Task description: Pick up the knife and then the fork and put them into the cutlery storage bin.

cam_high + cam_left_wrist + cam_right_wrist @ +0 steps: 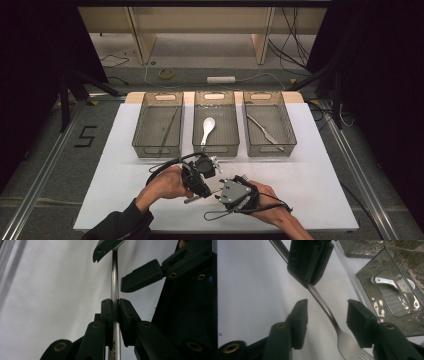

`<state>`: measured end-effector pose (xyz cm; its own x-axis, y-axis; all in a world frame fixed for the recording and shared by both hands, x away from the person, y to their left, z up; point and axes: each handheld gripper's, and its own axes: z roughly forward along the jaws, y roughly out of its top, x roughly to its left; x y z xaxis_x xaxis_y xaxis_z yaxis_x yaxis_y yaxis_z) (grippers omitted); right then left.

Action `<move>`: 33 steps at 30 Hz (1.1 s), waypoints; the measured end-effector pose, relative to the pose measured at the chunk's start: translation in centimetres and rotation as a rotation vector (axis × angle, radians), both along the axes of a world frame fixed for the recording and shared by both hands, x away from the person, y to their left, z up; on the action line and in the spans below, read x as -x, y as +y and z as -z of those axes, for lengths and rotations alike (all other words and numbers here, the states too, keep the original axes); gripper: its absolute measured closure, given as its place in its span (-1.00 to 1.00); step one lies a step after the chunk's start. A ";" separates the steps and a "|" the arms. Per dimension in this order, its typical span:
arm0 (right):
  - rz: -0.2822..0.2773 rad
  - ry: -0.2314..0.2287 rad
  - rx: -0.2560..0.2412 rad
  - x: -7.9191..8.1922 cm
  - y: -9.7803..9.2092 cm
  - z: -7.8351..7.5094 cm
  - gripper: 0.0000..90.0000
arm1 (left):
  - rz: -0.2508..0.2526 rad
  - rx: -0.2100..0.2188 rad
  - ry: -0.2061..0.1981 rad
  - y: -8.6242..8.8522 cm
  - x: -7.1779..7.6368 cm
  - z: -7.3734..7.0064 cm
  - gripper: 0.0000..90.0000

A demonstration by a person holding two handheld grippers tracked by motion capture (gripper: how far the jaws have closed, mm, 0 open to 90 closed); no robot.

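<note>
A metal fork (114,282) is clamped by its handle between the jaws of my left gripper (115,303), which is shut on it. In the right gripper view the fork (329,315) runs between the jaws of my right gripper (327,305), which stand open on either side of its neck without touching it; the tines lie close to the camera. In the high view both grippers meet over the white table's near middle: the left gripper (202,190) and the right gripper (226,186), with the fork (192,200) between them.
Three clear bins stand in a row across the table's far half. The left bin (141,125) holds thin rods, the middle bin (216,150) a white spoon (207,129), the right bin (290,132) a knife (264,131). The spoon's bin (387,302) is close on the right.
</note>
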<state>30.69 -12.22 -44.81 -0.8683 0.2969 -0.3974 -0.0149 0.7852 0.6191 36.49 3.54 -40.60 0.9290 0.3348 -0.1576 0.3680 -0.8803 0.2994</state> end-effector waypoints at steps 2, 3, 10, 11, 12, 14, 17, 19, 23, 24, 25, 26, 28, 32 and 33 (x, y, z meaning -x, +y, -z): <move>-0.008 -0.014 0.010 0.1 0.1 0.1 0.33 | 0.009 -0.002 0.006 -0.2 0.0 0.0 0.82; -0.012 -0.017 0.016 0.1 0.1 0.1 0.37 | 0.007 -0.002 0.007 -0.2 0.1 0.0 0.82; -0.035 -0.053 0.072 0.2 0.4 0.4 0.67 | 0.022 0.006 0.018 -0.4 0.1 -0.1 0.82; -0.042 -0.059 0.081 0.3 0.4 0.4 0.70 | 0.022 0.011 0.021 -0.4 0.1 -0.2 0.82; -0.068 -0.068 0.112 0.3 0.3 0.3 0.73 | 0.024 0.016 0.022 -0.4 0.0 -0.2 0.82; -0.082 -0.088 0.129 0.4 0.4 0.5 0.82 | 0.027 0.022 0.020 -0.3 0.0 -0.4 0.82; -0.104 -0.102 0.157 0.6 0.5 0.7 0.94 | 0.015 0.052 0.017 0.0 -0.1 -0.8 0.86; -0.117 -0.106 0.152 0.5 0.4 0.6 0.95 | 0.023 0.060 0.018 0.1 -0.1 -0.9 0.85; -0.108 -0.118 0.168 0.4 0.1 0.3 0.96 | -0.004 0.106 0.000 0.3 -0.4 -1.2 0.61; -0.102 -0.115 0.178 0.3 0.0 0.3 0.96 | -0.025 0.121 -0.018 0.6 -0.4 -1.3 0.49; -0.088 -0.120 0.186 0.1 -0.3 0.4 0.96 | -0.038 0.129 -0.030 0.7 -0.4 -1.4 0.37; -0.076 -0.113 0.187 0.0 -0.5 0.4 0.96 | -0.052 0.137 -0.047 1.0 -0.5 -1.5 0.24; -0.048 -0.106 0.188 -0.4 -1.2 0.3 0.96 | -0.086 0.148 -0.080 1.7 -0.7 -1.7 0.04; 0.021 -0.095 0.181 -1.5 -2.9 -0.1 0.96 | -0.171 0.225 -0.137 3.1 -0.9 -1.7 -0.27; 0.047 -0.090 0.174 -1.8 -3.3 -0.2 0.96 | -0.184 0.260 -0.158 3.6 -0.9 -1.7 -0.32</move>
